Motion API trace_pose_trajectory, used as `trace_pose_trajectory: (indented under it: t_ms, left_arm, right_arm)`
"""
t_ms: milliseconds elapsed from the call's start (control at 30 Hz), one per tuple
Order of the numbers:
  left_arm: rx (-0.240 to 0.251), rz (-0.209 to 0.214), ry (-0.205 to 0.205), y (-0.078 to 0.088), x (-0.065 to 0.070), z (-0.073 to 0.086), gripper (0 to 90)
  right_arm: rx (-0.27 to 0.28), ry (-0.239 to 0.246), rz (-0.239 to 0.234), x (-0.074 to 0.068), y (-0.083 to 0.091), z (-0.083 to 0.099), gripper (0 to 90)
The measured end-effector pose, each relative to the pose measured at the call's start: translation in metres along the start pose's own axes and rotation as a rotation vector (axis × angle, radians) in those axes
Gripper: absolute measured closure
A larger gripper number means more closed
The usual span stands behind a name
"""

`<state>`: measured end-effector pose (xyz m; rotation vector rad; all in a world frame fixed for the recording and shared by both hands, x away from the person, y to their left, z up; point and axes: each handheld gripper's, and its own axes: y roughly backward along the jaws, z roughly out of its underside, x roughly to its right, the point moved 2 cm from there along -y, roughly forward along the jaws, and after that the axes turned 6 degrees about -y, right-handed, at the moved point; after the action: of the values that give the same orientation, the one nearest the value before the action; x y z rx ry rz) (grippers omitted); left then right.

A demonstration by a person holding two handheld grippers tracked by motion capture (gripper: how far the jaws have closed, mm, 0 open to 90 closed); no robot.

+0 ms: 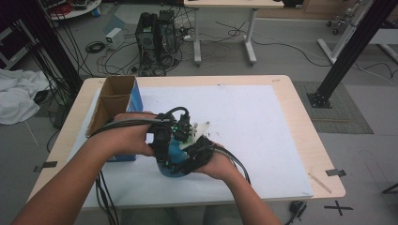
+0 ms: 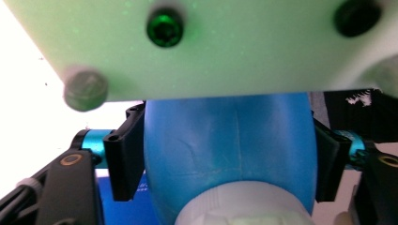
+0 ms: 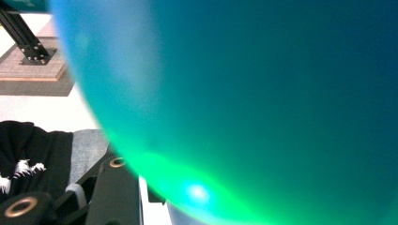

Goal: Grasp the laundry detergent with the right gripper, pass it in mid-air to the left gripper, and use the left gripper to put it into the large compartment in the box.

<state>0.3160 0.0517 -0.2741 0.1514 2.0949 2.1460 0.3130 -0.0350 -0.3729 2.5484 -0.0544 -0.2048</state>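
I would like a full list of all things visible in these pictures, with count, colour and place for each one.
blue bottle: 1, blue with a whitish lower part, between both grippers above the table's near middle
cardboard box: 1, brown with blue sides, open top, on the table's left part
white sheet: 1, white, covers most of the tabletop
table: 1, light wood, centre of the high view
computer towers: 2, black, on the floor behind the table
white cloth: 1, white, on the floor at far left
second desk: 1, white legs, far side of the room
left gripper: 1, black, jaws pressed on the bottle's sides
right gripper: 1, black, against the bottle
forearms: 2, come in from the bottom edge
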Motion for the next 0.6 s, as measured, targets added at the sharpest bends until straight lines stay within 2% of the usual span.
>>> trace_pose_trajectory:
  t_ms: [33, 100, 167, 200, 367, 400, 433, 467, 567, 600]
  left_arm:
    - [0.004, 0.001, 0.001, -0.0004, -0.0001, 0.0003, 29.9]
    - [0.001, 0.002, 0.008, -0.0008, 0.0007, 0.0008, 32.2]
    - [-0.004, -0.005, -0.002, -0.0007, 0.0005, 0.001, 32.8]
    - [-0.004, -0.005, -0.002, -0.0007, 0.0005, 0.001, 33.1]
    - [0.001, -0.013, -0.003, -0.0011, 0.0012, 0.0006, 35.2]
    - [0.006, 0.004, 0.007, -0.0014, 0.0021, 0.0005, 37.6]
    - [0.003, -0.003, 0.002, -0.0013, 0.0021, 0.0006, 37.6]
    - [0.005, 0.007, 0.002, -0.0014, 0.0023, 0.0005, 37.7]
    - [0.001, 0.012, -0.003, -0.001, 0.0022, 0.0004, 37.8]
    - [0.002, 0.002, -0.006, -0.0008, 0.0022, 0.0002, 38.0]
  right_arm:
    - [-0.014, -0.024, -0.009, -0.002, 0.0003, 0.0007, 45.5]
    - [-0.004, -0.008, 0.011, -0.0002, -0.0005, 0.0003, 45.5]
    - [-0.002, -0.003, 0.002, -0.0004, -0.0007, 0.0002, 45.5]
    - [-0.004, -0.022, 0.003, -0.0017, -0.0011, 0.0003, 45.5]
    - [-0.005, -0.011, 0.005, -0.0007, -0.001, 0.0, 45.5]
    - [-0.003, -0.026, 0.002, -0.0015, -0.0011, 0.0, 45.5]
    - [-0.003, -0.026, 0.002, -0.0015, -0.0011, 0.0, 45.5]
    - [-0.008, -0.02, 0.018, -0.0008, -0.0011, 0.0001, 45.5]
    - [-0.005, -0.02, 0.0, -0.0015, -0.0007, 0.0001, 45.5]
    - [-0.003, -0.026, 0.0, -0.0019, -0.0007, 0.0001, 45.5]
